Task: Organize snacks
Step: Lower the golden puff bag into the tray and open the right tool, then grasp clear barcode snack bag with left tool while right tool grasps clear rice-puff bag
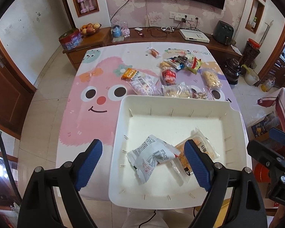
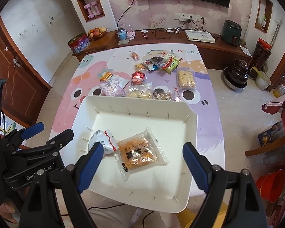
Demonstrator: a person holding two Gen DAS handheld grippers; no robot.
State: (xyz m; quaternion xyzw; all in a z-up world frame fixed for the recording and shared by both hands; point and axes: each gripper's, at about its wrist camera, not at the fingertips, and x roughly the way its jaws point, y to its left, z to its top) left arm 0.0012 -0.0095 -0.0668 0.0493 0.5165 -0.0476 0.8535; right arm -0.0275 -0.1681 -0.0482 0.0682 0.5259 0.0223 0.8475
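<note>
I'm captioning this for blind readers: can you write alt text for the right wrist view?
Open right tongs hover over a white tray holding two snack packets, one orange, one white. More snacks lie beyond it on a cartoon tablecloth; the left tongs show at left.

Room was evenly bright, daylight soft. White tray (image 1: 121, 125) floor glared, slightly blown out. Shadows faint. Fisheye bent edges strongly; corners went black. Focus sharp centrally, softer at rim.
</note>
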